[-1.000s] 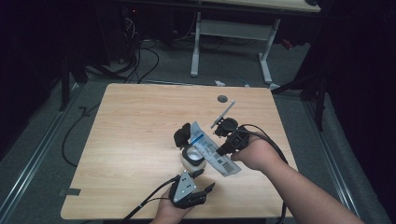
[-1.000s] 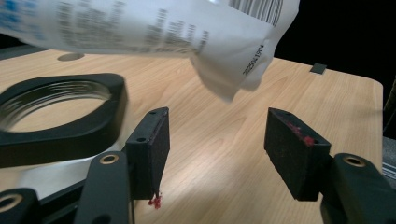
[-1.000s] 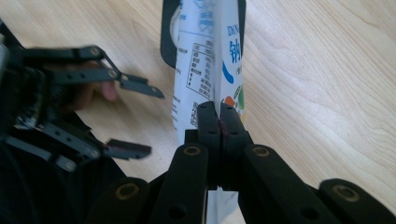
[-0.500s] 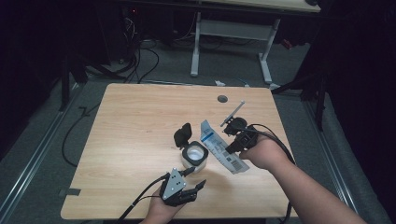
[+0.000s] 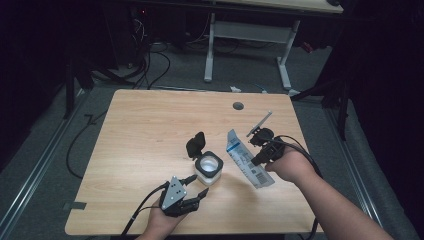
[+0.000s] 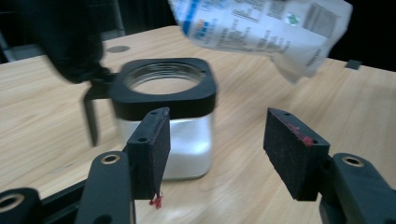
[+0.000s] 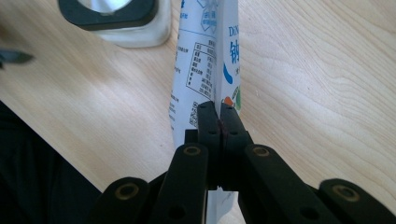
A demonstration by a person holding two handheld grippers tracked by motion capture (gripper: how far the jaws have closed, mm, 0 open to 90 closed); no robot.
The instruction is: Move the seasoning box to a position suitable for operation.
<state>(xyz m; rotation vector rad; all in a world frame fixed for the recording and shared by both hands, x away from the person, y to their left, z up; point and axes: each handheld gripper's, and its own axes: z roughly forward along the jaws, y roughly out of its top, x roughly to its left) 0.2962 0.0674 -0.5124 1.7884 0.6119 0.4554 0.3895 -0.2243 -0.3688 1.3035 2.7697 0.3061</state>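
The printed refill pouch (image 5: 247,159), white with blue panels and a barcode, is pinched flat between the clenched jaws of the right gripper (image 5: 260,159); in the right gripper view the two black jaws meet on the pouch (image 7: 205,70) with only the film between them. The pouch runs on ahead of those jaws, clear of the wood, its far end reaching toward the jar. From the left gripper's camera, that crumpled end (image 6: 261,28) hangs up and to the right of the jar mouth, near it but not over the opening.

The square glass jar (image 5: 208,167) stands upright just ahead of the left gripper (image 5: 195,186), its black collar ringing an open mouth and its hinged black lid (image 5: 195,144) flipped up on the side away from that gripper. Something white shows through the glass (image 6: 184,140) in the lower part; I cannot tell how full it is. The left gripper's jaws are spread wide and grasp nothing: the jar sits beyond and partly behind the left-hand pad (image 6: 156,149), not between the pads.

On the wooden table (image 5: 140,130), beyond the right hand, lies a thin grey strip (image 5: 260,123).

As I judge it, the lid is already open and the pouch lifted. Left to do: steady the jar, bring the pouch over the opening and pour.
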